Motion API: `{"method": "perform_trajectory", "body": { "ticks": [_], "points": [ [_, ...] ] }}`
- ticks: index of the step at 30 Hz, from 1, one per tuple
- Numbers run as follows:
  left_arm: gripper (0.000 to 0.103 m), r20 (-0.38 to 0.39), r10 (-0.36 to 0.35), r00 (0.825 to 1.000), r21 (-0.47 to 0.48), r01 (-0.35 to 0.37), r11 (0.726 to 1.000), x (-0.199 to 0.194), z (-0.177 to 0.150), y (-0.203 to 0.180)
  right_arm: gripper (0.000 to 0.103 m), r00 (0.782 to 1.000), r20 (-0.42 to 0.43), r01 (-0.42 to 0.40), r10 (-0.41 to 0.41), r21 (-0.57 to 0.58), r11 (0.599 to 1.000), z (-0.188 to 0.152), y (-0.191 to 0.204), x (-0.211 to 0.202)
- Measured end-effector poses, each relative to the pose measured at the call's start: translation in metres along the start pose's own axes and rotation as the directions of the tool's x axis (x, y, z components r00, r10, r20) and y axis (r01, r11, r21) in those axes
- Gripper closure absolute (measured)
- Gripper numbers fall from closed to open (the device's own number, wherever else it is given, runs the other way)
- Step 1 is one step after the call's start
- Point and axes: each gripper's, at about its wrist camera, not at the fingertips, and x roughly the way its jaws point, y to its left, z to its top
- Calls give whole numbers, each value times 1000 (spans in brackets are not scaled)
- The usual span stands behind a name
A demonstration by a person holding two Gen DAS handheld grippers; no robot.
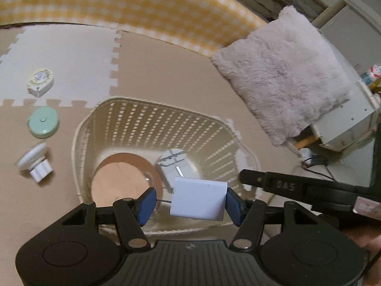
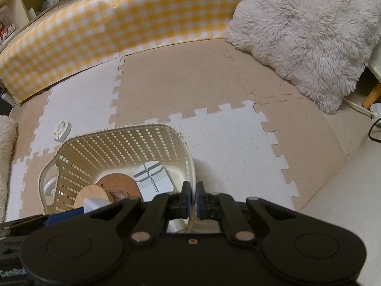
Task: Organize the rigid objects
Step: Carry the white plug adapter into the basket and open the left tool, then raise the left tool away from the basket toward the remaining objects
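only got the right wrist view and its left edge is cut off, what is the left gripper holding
Observer: A white rectangular plug adapter with two metal prongs, clamped in the left gripper.
Operator: is it over the basket
Observer: Yes, it hangs above the open top of the cream plastic lattice basket, not yet inside.
Operator: anything on the mat i cant see
Observer: A mint green round tin lies left of the basket.
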Motion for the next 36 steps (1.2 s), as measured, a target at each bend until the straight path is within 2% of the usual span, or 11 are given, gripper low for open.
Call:
{"method": "perform_trajectory", "body": {
  "ticks": [9, 12, 17, 36],
  "points": [
    [38, -26, 4, 1000, -4, -4, 1000, 3, -2, -1, 98, 1000, 0, 3, -3, -3, 1000, 0, 1, -1],
    [20, -28, 7, 1000, -5, -7, 1000, 2, -1, -2, 98, 1000, 1, 4, -4, -3, 1000, -1, 1, -1],
    [12, -38, 32, 999, 12, -32, 999, 2, 0, -3, 98, 1000, -2, 4, -4, -4, 1000, 0, 0, -1],
    [7, -41, 40, 998, 57, -38, 998, -8, -4, -9, 98, 1000, -3, -5, 5, 6, 1000, 0, -1, 0]
  ]
}}
